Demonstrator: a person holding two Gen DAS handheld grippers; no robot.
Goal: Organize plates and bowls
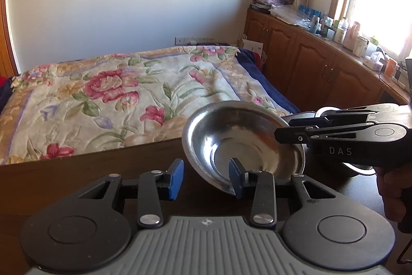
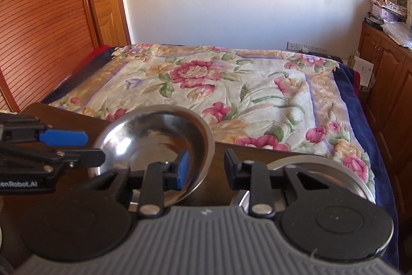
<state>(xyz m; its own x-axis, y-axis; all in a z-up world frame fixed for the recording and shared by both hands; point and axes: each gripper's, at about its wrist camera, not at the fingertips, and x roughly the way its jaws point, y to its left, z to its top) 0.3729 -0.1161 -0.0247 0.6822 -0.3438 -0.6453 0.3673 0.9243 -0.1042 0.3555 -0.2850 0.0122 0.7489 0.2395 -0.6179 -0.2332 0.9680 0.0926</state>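
Observation:
A shiny steel bowl (image 1: 242, 143) is tilted above the dark wooden table (image 1: 90, 172). In the left wrist view my left gripper (image 1: 207, 178) is open; its right finger is inside the bowl and its left finger is outside the rim. My right gripper (image 1: 285, 133) reaches in from the right over the bowl's far rim. In the right wrist view the bowl (image 2: 154, 143) sits low left, and my right gripper (image 2: 206, 169) is open, its left finger inside the bowl. A second steel dish (image 2: 324, 172) lies under the right finger.
A bed with a floral blanket (image 1: 116, 94) lies just beyond the table's far edge. Wooden cabinets (image 1: 322, 63) with bottles and boxes on top run along the right wall under a window. A wooden wardrobe (image 2: 43, 30) stands at the left.

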